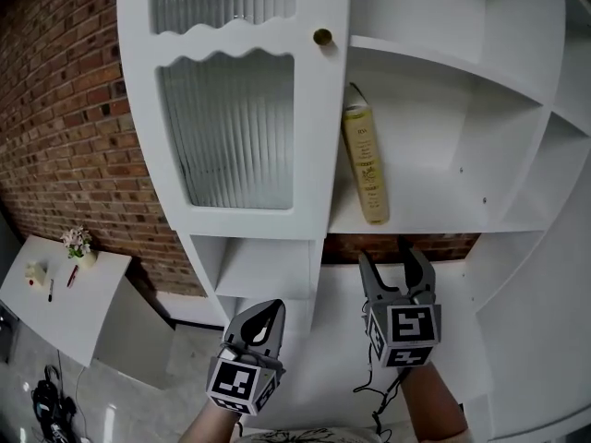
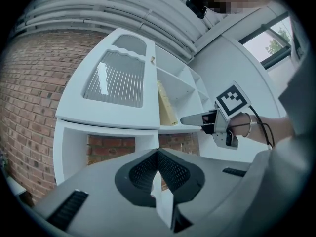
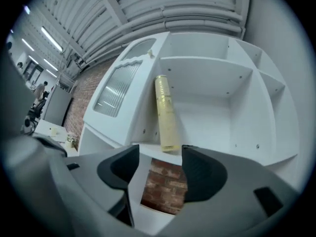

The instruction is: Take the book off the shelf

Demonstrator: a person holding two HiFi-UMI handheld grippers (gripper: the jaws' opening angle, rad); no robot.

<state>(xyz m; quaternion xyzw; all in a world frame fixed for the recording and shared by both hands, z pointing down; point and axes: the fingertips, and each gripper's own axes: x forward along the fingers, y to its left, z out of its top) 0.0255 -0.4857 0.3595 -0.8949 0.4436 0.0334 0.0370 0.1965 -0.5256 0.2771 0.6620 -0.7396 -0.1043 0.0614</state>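
A slim yellow book [image 1: 365, 164] stands on the white shelf board [image 1: 434, 215], leaning left against the compartment's side wall. It also shows in the left gripper view [image 2: 165, 105] and the right gripper view [image 3: 166, 115]. My right gripper [image 1: 397, 268] hangs just below and slightly right of the book's foot. Its jaws are open with nothing between them [image 3: 158, 169], and the book stands beyond the gap. My left gripper [image 1: 263, 321] is lower and further left, in front of the cabinet's lower part, with its jaws shut and holding nothing [image 2: 158, 154].
Left of the book's compartment is a closed cabinet door [image 1: 231, 127] with ribbed glass and a brass knob [image 1: 322, 37]. More white compartments [image 1: 554, 155] lie to the right. A brick wall [image 1: 65, 109] stands behind. A low white table [image 1: 55, 298] with flowers is at the lower left.
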